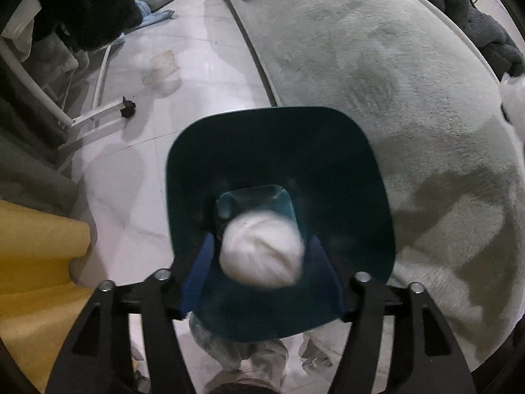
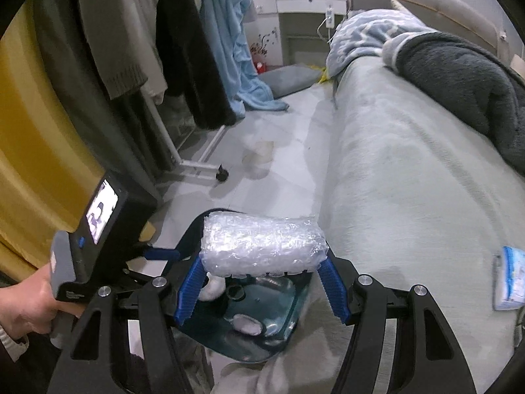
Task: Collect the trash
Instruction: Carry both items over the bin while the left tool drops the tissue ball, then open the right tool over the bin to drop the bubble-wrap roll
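My left gripper (image 1: 262, 246) is shut on the near rim of a dark teal plastic bin (image 1: 279, 151), held above the floor beside the bed. A blurred white paper ball (image 1: 261, 249) hangs in the bin's mouth between the blue fingers (image 1: 201, 262). In the right wrist view my right gripper (image 2: 262, 246) is shut on a roll of clear bubble wrap (image 2: 262, 243) directly over the same bin (image 2: 262, 321). White crumpled paper (image 2: 247, 325) lies on the bin's bottom. The left gripper's body with its lit screen (image 2: 101, 213) shows at left.
A pale grey bed (image 2: 410, 197) fills the right side, with a dark blanket (image 2: 466, 78) and a blue tissue pack (image 2: 510, 282) on it. A clothes rack with hanging garments (image 2: 183, 49), a yellow curtain (image 2: 29, 131) and a stained tile floor (image 1: 164, 69) lie to the left.
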